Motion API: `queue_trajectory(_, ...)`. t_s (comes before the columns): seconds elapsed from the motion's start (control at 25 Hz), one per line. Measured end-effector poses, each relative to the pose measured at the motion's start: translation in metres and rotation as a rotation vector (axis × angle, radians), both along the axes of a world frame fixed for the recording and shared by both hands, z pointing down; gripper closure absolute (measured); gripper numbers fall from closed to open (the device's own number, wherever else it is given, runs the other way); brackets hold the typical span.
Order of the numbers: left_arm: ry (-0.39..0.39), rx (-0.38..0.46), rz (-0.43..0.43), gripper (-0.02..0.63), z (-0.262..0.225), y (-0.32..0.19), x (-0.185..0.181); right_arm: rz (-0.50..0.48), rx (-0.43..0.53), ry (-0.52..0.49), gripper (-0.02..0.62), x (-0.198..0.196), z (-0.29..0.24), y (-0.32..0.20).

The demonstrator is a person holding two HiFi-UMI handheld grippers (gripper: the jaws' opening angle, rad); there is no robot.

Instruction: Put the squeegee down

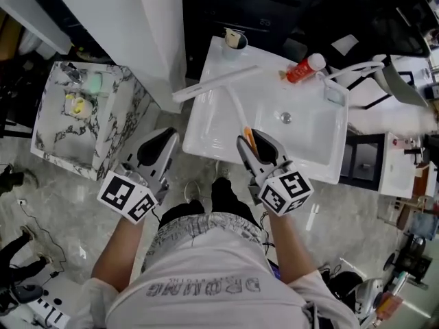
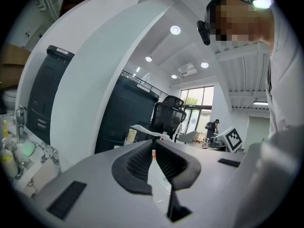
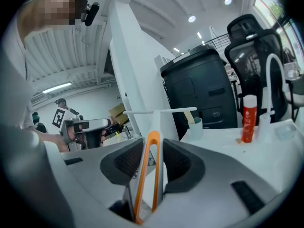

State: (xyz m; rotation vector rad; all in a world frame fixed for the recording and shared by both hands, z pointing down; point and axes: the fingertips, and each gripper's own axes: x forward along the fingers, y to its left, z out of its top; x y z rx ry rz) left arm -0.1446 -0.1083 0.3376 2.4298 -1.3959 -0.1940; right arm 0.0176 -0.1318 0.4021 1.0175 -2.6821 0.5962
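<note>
The squeegee (image 1: pixel 235 101) is white with an orange loop handle. Its long blade (image 1: pixel 216 82) lies across the far left corner of the white sink (image 1: pixel 312 149), and whether it touches the rim I cannot tell. My right gripper (image 1: pixel 255 142) is shut on the orange handle over the sink's near edge. In the right gripper view the handle (image 3: pixel 151 175) runs up between the pads to the crossbar (image 3: pixel 159 111). My left gripper (image 1: pixel 159 142) hangs left of the sink, jaws shut with nothing between them; the left gripper view shows it (image 2: pixel 154 146) the same way.
A red spray bottle (image 1: pixel 304 68) lies at the sink's back rim, beside a white faucet (image 1: pixel 353 68). A cup (image 1: pixel 235 39) stands at the back left corner. A marble-patterned basin (image 1: pixel 48 115) with small items sits at left, behind a white column (image 1: pixel 137 26).
</note>
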Motion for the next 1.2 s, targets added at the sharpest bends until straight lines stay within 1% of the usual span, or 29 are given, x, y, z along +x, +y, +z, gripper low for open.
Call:
queue_trajectory(0.56,-0.034,-0.080,-0.089,0.572,0.030,-0.062,0.025,-0.148,-0.082,0.023,0.454,0.004,0.045,-0.069)
queue_trajectory(0.8,-0.047,-0.129,-0.132,0.572,0.043,-0.077,0.032,-0.226,-0.130,0.026,0.454,-0.001,0.069,-0.082)
queue_trajectory(1.2,-0.049,-0.191,-0.187,0.572,0.068,-0.094,0.035,-0.316,-0.189,0.056,0.454,-0.010,0.106,-0.098)
